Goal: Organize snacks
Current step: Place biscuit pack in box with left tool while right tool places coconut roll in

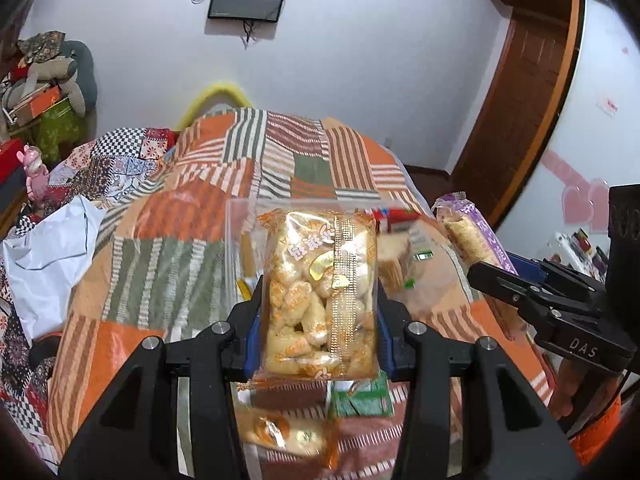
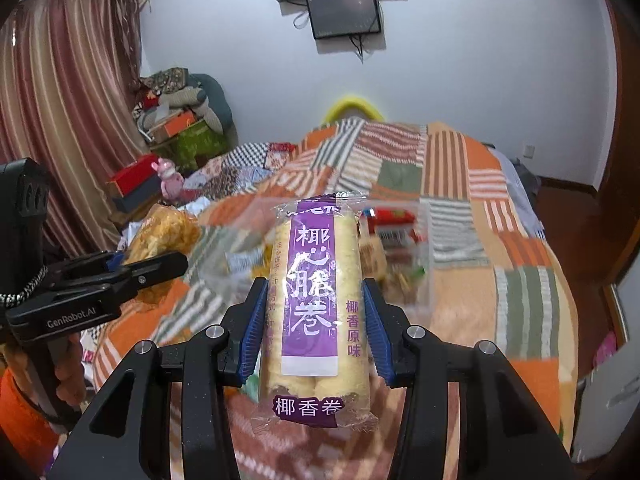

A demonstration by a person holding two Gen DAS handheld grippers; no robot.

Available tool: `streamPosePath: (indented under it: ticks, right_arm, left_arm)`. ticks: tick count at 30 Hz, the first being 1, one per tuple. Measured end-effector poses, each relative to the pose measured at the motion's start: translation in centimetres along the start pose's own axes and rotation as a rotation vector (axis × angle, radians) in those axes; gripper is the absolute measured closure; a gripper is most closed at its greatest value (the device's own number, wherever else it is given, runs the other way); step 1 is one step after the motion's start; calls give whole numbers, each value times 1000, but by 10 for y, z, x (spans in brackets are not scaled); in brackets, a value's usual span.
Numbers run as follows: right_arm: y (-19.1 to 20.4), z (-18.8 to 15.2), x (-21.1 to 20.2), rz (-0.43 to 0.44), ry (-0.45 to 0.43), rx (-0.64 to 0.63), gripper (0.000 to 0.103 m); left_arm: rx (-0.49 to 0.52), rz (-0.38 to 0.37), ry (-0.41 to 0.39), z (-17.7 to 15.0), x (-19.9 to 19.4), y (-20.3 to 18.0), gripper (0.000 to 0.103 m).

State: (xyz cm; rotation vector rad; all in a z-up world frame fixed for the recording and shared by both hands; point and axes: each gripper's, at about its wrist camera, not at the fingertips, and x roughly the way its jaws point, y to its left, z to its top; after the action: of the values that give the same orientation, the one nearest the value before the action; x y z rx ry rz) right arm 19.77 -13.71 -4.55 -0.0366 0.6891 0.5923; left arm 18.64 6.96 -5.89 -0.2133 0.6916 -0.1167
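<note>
Both packets are off the bed and in the air, so the step in hand looks like carrying picked snacks toward the clear box (image 2: 416, 240) that sits on the patchwork blanket (image 1: 168, 264) ahead. The left claw (image 1: 319, 312) is closed on an orange packet of small biscuits (image 1: 320, 292), its blue pads pressing the two long sides; the packet stands upright in the left wrist view, long axis running away from the camera, top seal pointing toward the box. The right claw (image 2: 316, 320) is clamped on a purple coconut roll packet (image 2: 314, 312), also gripped across its width near the middle, long axis along the fingers, far end aimed at the box and near end hanging toward the camera. More snacks lie loose on the bed below the left claw, among them a green packet (image 1: 360, 400). The next move probably calls for bringing each packet over the box opening, one at a time to keep the claws from colliding, and releasing it low
</note>
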Motion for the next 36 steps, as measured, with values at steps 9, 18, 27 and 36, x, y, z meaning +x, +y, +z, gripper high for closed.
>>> streamPosePath:
  ticks: [9, 18, 27, 36]
  right_arm:
    - [10, 24, 37, 9, 0, -16, 60]
    - [9, 34, 79, 4, 52, -22, 60]
    - [5, 36, 113, 7, 113, -11, 60]
    - [4, 33, 124, 9, 141, -30, 60]
  left_arm:
    - [-15, 22, -1, 22, 28, 15, 58]
    - [-29, 32, 35, 33, 67, 25, 58]
    - [-67, 41, 100, 33, 113, 39, 58]
    - [-122, 44, 135, 29, 136, 53, 58]
